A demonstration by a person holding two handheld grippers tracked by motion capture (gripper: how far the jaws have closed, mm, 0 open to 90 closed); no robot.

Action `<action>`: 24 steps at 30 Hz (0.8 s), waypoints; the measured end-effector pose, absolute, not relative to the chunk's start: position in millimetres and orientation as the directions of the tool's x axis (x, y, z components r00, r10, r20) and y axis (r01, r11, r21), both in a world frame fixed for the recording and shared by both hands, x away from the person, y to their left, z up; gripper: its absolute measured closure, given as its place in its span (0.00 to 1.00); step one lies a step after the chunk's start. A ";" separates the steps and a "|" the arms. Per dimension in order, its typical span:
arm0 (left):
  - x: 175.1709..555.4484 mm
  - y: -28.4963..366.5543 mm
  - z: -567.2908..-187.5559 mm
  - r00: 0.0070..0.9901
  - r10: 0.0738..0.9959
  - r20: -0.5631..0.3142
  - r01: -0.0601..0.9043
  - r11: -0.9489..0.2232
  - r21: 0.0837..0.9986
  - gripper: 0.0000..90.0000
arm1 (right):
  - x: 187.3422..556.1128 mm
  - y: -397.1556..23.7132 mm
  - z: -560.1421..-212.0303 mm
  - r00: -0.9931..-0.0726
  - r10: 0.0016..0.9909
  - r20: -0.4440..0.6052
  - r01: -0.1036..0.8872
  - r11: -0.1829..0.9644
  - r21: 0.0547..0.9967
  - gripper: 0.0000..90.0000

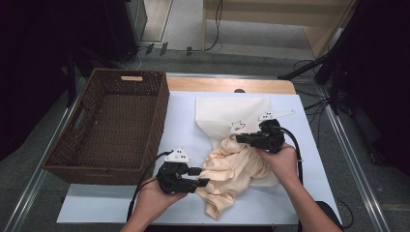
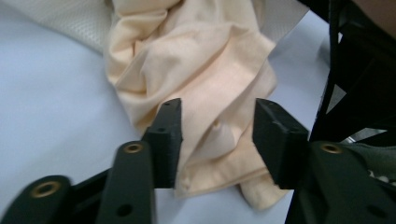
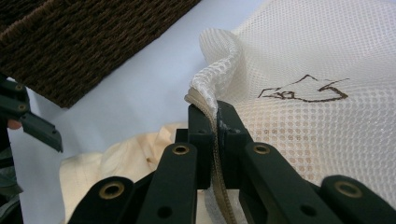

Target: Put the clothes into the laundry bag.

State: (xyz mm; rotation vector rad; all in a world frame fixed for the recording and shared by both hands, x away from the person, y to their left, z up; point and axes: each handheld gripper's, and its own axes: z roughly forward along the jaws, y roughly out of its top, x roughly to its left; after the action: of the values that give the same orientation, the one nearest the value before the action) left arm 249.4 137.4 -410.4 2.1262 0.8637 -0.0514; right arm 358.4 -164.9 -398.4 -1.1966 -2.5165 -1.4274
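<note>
1. The work in hand looks like stuffing a peach-coloured garment into a white mesh laundry bag; both lie on the pale sheet covering the table, right of centre in the high view

2. The right gripper is clamped on the bag's rim: in the right gripper view its jaws are pressed together at the frame's centre with the mesh edge and its tan zip tape pinched between them, lifting that edge up

3. The left gripper sits at the lower middle of the high view, just beside the garment's left edge. In the left gripper view its jaws stand apart with a fold of the garment between them; the pads do not appear to press on the cloth, so no grip yet

4. Done so far, by my reading: the bag's mouth is held up. The top of the garment lies at that mouth, and how much is inside I cannot tell

5. Left to do: most of the garment is bunched outside, toward the lower centre, so it must be gripped and pushed in, then the bag closed

6. The brown wicker basket at the left is empty
</note>
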 end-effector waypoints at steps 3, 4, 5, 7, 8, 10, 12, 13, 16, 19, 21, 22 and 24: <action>242.7 143.6 -414.2 0.756 0.582 -0.299 0.594 -0.420 0.686 0.80 | 359.0 -164.1 -398.2 -0.707 0.609 0.359 0.620 0.291 0.729 0.96; 241.8 146.6 -416.5 0.749 0.591 -0.299 0.602 -0.419 0.680 0.85 | 359.1 -164.0 -398.2 -0.707 0.609 0.359 0.620 0.290 0.729 0.96; 241.0 148.8 -419.5 0.742 0.598 -0.302 0.612 -0.421 0.670 0.91 | 359.1 -163.8 -398.2 -0.707 0.609 0.359 0.620 0.290 0.729 0.96; 238.0 152.5 -426.7 0.741 0.615 -0.270 0.609 -0.446 0.656 0.99 | 359.1 -163.9 -398.1 -0.707 0.608 0.360 0.620 0.289 0.729 0.96; 237.3 154.3 -431.0 0.736 0.624 -0.263 0.617 -0.459 0.639 1.00 | 359.1 -164.1 -398.0 -0.707 0.608 0.360 0.620 0.290 0.729 0.96; 237.4 157.9 -442.0 0.717 0.625 -0.309 0.652 -0.445 0.614 1.00 | 358.9 -164.3 -397.8 -0.707 0.608 0.361 0.621 0.290 0.728 0.96; 237.1 155.4 -452.7 0.717 0.624 -0.310 0.660 -0.464 0.591 1.00 | 358.9 -164.3 -397.7 -0.706 0.609 0.362 0.622 0.289 0.728 0.96; 237.4 152.4 -456.9 0.721 0.623 -0.304 0.658 -0.478 0.582 1.00 | 358.8 -164.2 -397.6 -0.706 0.609 0.361 0.622 0.289 0.728 0.96; 237.4 142.7 -465.1 0.738 0.607 -0.297 0.639 -0.485 0.597 1.00 | 358.8 -164.2 -397.3 -0.708 0.609 0.357 0.619 0.290 0.730 0.96; 237.9 134.6 -465.5 0.753 0.599 -0.274 0.614 -0.489 0.620 1.00 | 358.9 -164.0 -397.5 -0.706 0.610 0.360 0.620 0.286 0.731 0.96; 239.8 127.9 -466.5 0.761 0.588 -0.274 0.604 -0.489 0.629 1.00 | 359.0 -164.1 -397.6 -0.706 0.610 0.359 0.619 0.287 0.731 0.96; 240.6 123.2 -467.9 0.763 0.583 -0.278 0.600 -0.481 0.639 1.00 | 358.9 -164.1 -397.6 -0.705 0.612 0.359 0.621 0.286 0.730 0.96; 242.1 113.3 -469.3 0.771 0.572 -0.279 0.591 -0.481 0.648 1.00 | 358.7 -164.1 -397.5 -0.705 0.613 0.357 0.620 0.288 0.730 0.96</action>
State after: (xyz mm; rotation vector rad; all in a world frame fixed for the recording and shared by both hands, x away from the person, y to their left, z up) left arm 242.1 113.3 -469.3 2.1953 0.8620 -0.0316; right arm 358.7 -164.1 -397.5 -1.2042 -2.5145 -1.4309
